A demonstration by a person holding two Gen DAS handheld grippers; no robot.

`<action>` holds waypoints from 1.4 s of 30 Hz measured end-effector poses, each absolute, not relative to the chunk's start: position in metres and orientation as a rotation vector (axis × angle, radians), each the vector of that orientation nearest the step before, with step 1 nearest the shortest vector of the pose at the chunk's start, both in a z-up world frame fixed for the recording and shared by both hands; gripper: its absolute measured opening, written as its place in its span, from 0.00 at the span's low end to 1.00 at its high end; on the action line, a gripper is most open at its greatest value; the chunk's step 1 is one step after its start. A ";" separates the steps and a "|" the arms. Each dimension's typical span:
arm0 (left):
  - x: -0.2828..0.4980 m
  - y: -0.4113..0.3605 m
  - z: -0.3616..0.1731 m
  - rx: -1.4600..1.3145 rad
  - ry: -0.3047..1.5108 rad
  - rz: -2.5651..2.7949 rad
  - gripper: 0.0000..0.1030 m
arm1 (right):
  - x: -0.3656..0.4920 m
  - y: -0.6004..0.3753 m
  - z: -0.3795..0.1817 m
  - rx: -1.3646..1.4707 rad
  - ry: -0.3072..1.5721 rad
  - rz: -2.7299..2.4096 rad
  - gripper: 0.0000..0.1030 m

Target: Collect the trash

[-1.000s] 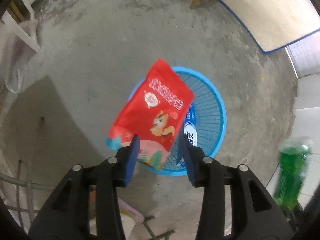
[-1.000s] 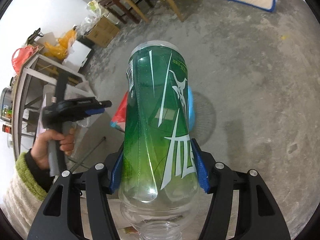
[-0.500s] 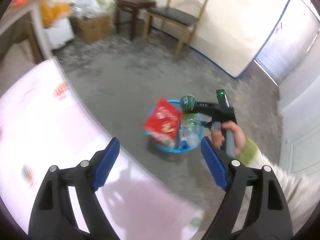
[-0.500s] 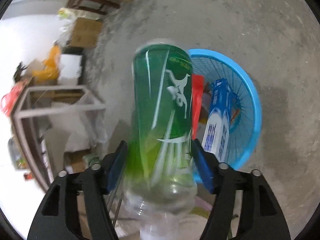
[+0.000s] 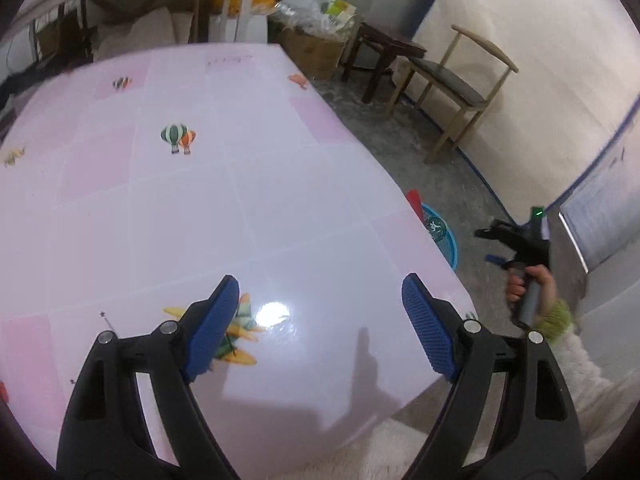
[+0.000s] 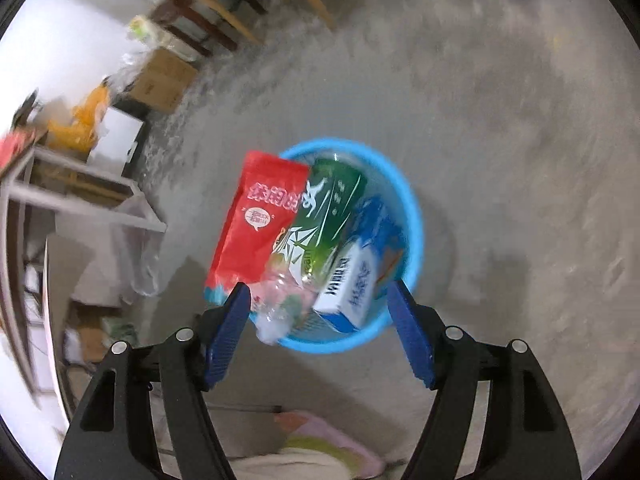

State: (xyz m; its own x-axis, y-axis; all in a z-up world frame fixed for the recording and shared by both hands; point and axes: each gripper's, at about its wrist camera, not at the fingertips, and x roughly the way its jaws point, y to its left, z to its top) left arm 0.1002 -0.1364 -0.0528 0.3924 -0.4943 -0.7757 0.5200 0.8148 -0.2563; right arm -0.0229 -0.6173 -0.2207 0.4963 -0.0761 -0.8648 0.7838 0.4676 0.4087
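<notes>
Now the green bottle [image 6: 320, 216], red snack bag [image 6: 256, 224] and blue carton [image 6: 356, 280] are seen in the blue basket [image 6: 412, 216]. Both jaws are spread wide, nothing gripped; the left gripper [image 5: 320, 336] is held above the pink worktop [image 5: 160, 200].

We see the left gripper [image 5: 320, 328] as two matte black arms with long cut-out slots and round silver screws, each tipped with ribbed blue fingers [image 5: 212, 328]. The right gripper [image 6: 320, 332] is built alike; from the left wrist camera, at three o'clock, it shows a black body with a small green light. The hand [image 5: 532, 292] on its grey grip wears a fluffy cream sleeve [image 5: 576, 364] with a green knitted cuff [image 5: 556, 316].
</notes>
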 end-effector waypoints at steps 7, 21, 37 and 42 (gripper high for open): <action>0.062 -0.119 -0.025 0.004 0.851 -0.686 0.81 | -0.050 -0.530 -0.109 0.601 0.800 -0.465 0.76; 0.014 -0.075 -0.001 -0.106 0.726 -0.603 0.90 | -0.059 -0.343 0.030 0.174 0.538 -0.152 0.94; -0.009 -0.026 0.014 -0.164 0.675 -0.316 0.92 | -0.061 -0.255 0.024 0.066 0.642 -0.179 0.94; -0.005 -0.021 0.009 -0.137 0.715 -0.193 0.92 | -0.062 -0.245 0.015 0.019 0.717 -0.224 0.94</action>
State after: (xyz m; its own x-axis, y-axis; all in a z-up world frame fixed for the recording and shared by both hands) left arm -0.0051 -0.0206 0.0095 0.7382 -0.2218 -0.6370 0.1281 0.9733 -0.1904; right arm -0.0620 -0.2452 0.0152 0.7310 -0.1970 -0.6534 0.2102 0.9759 -0.0591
